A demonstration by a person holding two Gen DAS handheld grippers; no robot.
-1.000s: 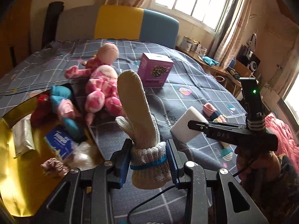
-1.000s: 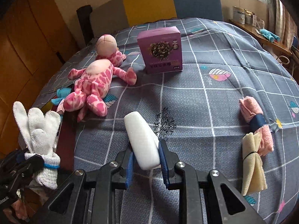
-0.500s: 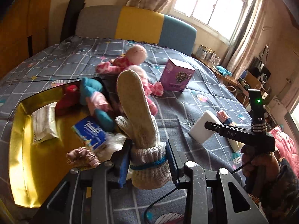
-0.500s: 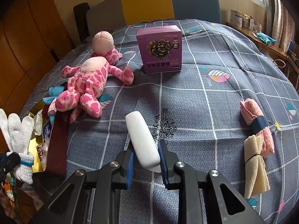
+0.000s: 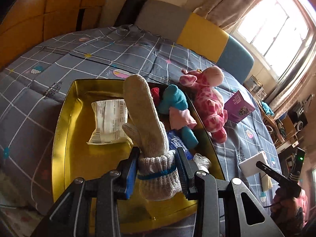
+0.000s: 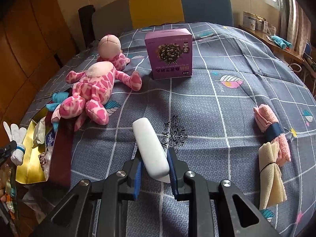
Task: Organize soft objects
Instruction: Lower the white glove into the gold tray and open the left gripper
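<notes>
Left gripper (image 5: 157, 169) clamps the knit glove (image 5: 145, 118) by its cuff, at frame centre above the gold tray (image 5: 61, 130). Soft and light, the glove would flop; the banded cuff looks the surest hold. Right gripper (image 6: 155, 167) pinches a white sponge (image 6: 150, 148), probably squashy. Tray contents behind the glove are hidden.

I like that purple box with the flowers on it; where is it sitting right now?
In the right wrist view the purple box stands upright on the grey checked bedspread, top centre, just right of the pink spotted plush toy and below the yellow-and-blue headboard.
</notes>
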